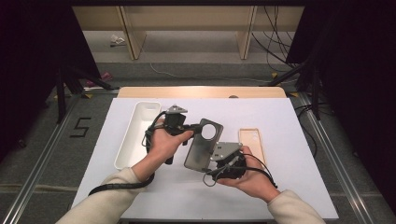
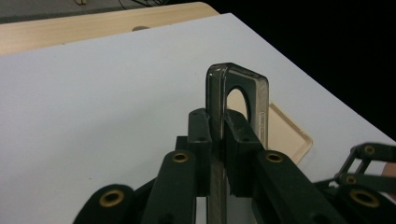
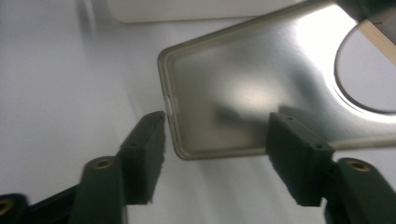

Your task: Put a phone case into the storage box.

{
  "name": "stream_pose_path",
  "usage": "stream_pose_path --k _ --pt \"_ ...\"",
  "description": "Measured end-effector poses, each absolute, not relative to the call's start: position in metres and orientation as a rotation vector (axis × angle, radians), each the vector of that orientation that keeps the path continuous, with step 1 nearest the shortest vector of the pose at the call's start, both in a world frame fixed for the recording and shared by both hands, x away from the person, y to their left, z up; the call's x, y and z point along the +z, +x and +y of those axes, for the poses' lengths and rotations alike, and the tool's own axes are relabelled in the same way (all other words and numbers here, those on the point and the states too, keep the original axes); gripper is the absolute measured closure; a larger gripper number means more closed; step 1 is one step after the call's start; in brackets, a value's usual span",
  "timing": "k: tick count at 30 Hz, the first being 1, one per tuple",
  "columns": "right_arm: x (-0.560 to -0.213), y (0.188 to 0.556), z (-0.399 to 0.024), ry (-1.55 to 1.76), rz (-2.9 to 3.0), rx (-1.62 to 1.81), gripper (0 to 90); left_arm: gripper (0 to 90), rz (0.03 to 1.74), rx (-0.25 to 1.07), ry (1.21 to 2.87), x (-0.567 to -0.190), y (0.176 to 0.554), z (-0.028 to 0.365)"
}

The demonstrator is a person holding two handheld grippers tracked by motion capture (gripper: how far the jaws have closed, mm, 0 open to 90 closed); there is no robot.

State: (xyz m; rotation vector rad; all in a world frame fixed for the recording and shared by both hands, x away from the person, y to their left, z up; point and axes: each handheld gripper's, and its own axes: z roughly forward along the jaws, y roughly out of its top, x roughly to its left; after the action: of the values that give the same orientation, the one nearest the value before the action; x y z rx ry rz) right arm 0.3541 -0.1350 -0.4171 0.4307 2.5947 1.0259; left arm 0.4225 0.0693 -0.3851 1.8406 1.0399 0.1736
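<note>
Above the white tabletop (image 1: 280, 196) we hold a light, bendy, slippery grey phone case (image 1: 204, 147), our left claw (image 2: 215, 140) clamped on its camera-hole end, our right claw (image 3: 215, 144) spread around the bottom edge, best pinched on the rim.

The phone case (image 1: 202, 144) between my grippers is smoky translucent grey, glossy where light strikes it at the upper right of the right gripper view. My left gripper (image 1: 194, 127) and right gripper (image 1: 211, 173) are black, with brass-coloured rivets in the left gripper view. The tray (image 1: 136, 135) at left centre of the high view is white. The table (image 1: 261, 196) is white too, and the second case (image 1: 252, 142) at right centre is pale beige. My sleeves (image 1: 100, 205) are cream.
</note>
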Motion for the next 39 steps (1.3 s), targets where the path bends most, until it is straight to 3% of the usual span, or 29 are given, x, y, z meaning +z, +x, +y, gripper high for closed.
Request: stream_pose_path --k 6,22,39 --pt "-0.413 0.359 -0.142 0.511 2.520 1.106 28.1 81.6 1.027 0.229 1.816 -0.388 0.418 0.084" --pt "-0.415 0.366 -0.160 0.674 2.441 1.230 18.0 81.6 0.968 0.308 1.729 -0.394 0.402 0.119" --pt "-0.416 0.369 -0.172 0.792 2.365 1.299 16.6 81.6 0.884 0.355 1.700 -0.394 0.396 0.135"
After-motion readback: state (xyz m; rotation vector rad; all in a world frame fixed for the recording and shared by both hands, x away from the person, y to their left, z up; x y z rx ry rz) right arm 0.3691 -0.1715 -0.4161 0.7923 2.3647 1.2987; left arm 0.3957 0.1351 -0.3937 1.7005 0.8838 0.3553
